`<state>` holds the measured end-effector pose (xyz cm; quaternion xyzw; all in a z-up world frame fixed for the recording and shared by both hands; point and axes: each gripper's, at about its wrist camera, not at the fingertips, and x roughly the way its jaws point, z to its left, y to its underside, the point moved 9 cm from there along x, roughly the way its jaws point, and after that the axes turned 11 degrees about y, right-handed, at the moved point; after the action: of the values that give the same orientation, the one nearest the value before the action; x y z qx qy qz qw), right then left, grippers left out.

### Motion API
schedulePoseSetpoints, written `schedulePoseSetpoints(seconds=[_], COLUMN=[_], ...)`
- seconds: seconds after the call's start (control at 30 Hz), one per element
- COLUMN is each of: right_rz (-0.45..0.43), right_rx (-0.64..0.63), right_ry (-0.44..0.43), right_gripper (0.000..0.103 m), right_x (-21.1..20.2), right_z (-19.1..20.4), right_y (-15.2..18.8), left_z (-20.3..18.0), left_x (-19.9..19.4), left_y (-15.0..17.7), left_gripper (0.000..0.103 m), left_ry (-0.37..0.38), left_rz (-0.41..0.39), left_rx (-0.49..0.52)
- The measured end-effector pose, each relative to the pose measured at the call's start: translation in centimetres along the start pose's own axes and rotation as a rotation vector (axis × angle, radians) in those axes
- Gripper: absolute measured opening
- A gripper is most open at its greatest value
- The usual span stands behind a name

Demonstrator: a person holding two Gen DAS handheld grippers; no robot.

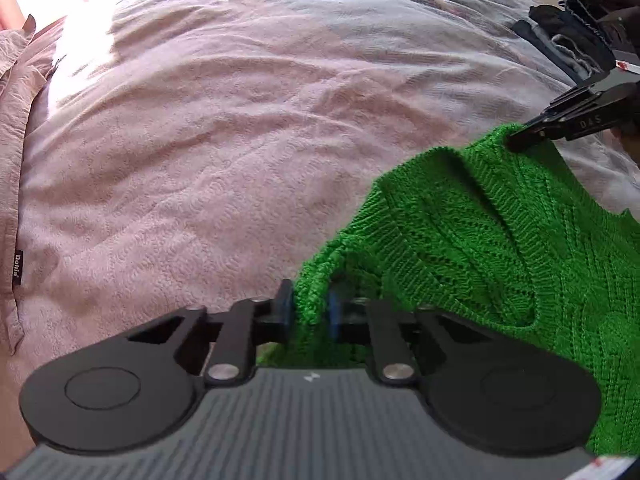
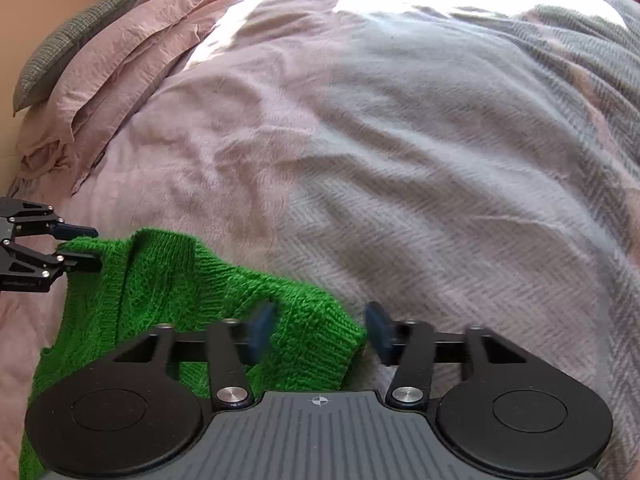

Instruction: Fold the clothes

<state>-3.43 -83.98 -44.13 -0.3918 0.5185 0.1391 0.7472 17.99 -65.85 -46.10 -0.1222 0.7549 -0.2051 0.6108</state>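
A bright green knit sweater point(image 1: 460, 240) lies bunched on the bed, stretched between my two grippers. My left gripper point(image 1: 309, 310) is shut on one bunched edge of it, with knit squeezed between the blue pads. In the right wrist view the same left gripper point(image 2: 86, 248) pinches the sweater point(image 2: 160, 280) at its far left corner. My right gripper point(image 1: 516, 140) has its tips pinched on the sweater's far edge. In its own view the right gripper point(image 2: 320, 332) has blurred pads either side of the ribbed hem.
A pinkish-grey textured bedspread point(image 1: 200, 140) covers the bed, with a grey herringbone blanket point(image 2: 500, 200) on the right. Pink pillows point(image 2: 112, 72) and a grey cushion point(image 2: 72, 36) lie at the far left. A pile of dark clothes point(image 1: 572, 28) sits far right.
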Motion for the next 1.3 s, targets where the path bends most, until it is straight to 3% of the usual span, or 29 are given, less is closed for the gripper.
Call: schedulePoseSetpoints(seconds=[0.13,0.23,0.37,0.43,0.5,0.57,0.63,0.73,0.8,0.9,1.03,1.13,1.3], right_rz=[-0.133,-0.237,-0.349,-0.366,-0.343,-0.273,-0.131,0.126,0.212,0.211,0.143,0.112,0.100], right_rx=[-0.023,-0.043,-0.062,-0.075,-0.094,-0.109,-0.110,-0.012,0.090,0.253,0.460,0.626,0.890], right_ry=[0.009,0.003,0.002,0.006,0.010,0.012,0.038,0.115,0.148,0.138,0.095,0.029,-0.039], right_gripper=[0.005,0.005,0.005,0.005,0.005,0.005,0.006,0.015,0.030,0.049,0.052,0.052,0.052], right_x=[-4.4,-10.0,-18.4,-22.0,-24.8,-26.4,-26.7,-25.8,-25.9,-26.2,-26.0,-24.7,-21.7], right_z=[0.7,1.7,4.1,5.7,7.4,9.3,10.8,11.3,11.2,11.0,10.2,8.8,6.4], right_y=[0.4,1.4,5.1,8.1,11.9,16.5,21.7,29.5,32.8,33.9,33.0,32.4,32.9], left_z=[-1.3,-3.3,-7.7,-10.7,-14.3,-17.3,-20.0,-22.9,-23.8,-23.5,-21.6,-20.0,-18.7], left_x=[-3.8,-8.5,-15.9,-18.9,-20.8,-21.0,-20.4,-19.6,-19.3,-18.9,-18.6,-17.9,-15.9], left_y=[0.6,1.6,4.7,7.3,11.2,15.6,20.8,27.2,29.5,30.5,29.5,28.9,29.4], left_gripper=[0.009,0.008,0.008,0.008,0.009,0.011,0.017,0.021,0.023,0.028,0.041,0.048,0.049], left_ry=[0.022,0.049,0.090,0.120,0.151,0.179,0.199,0.243,0.245,0.245,0.239,0.261,0.325], left_rz=[-0.100,-0.189,-0.297,-0.313,-0.289,-0.211,-0.114,-0.007,0.020,0.010,-0.082,-0.175,-0.261], left_rx=[-0.025,-0.045,-0.068,-0.082,-0.106,-0.168,-0.264,-0.424,-0.492,-0.558,-0.664,-0.819,-1.072])
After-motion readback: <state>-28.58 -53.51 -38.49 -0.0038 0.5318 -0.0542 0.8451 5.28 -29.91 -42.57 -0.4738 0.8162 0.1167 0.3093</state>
